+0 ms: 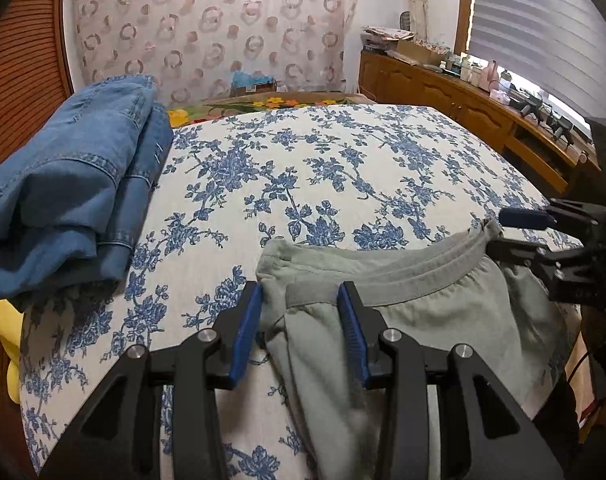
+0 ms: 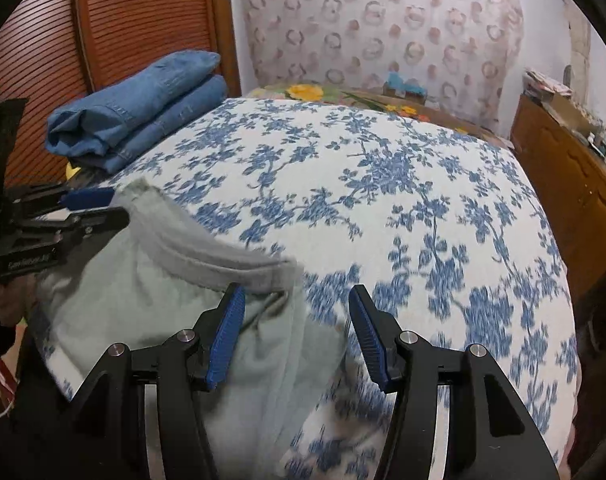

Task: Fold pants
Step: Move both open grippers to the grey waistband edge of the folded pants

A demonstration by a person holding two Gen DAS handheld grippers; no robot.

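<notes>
Pale green pants [image 1: 435, 304] lie at the near edge of the bed, waistband [image 1: 423, 272] toward the far side; they also show in the right wrist view [image 2: 151, 292]. My left gripper [image 1: 299, 300] is open, its jaws either side of the waistband's left end. My right gripper [image 2: 297, 304] is open, its left pad [image 2: 227, 332] over the pants' right corner, its right pad over bare bedspread. Each gripper shows in the other's view, the right [image 1: 515, 232] and the left [image 2: 95, 208], at opposite waistband ends.
The bed has a blue floral spread [image 1: 303, 184]. Folded blue jeans [image 1: 75, 184] are stacked at its left edge by a wooden louvred door [image 2: 103, 20]. A wooden cabinet [image 1: 463, 100] with clutter runs along the right. A yellow object [image 1: 3, 336] sits under the jeans.
</notes>
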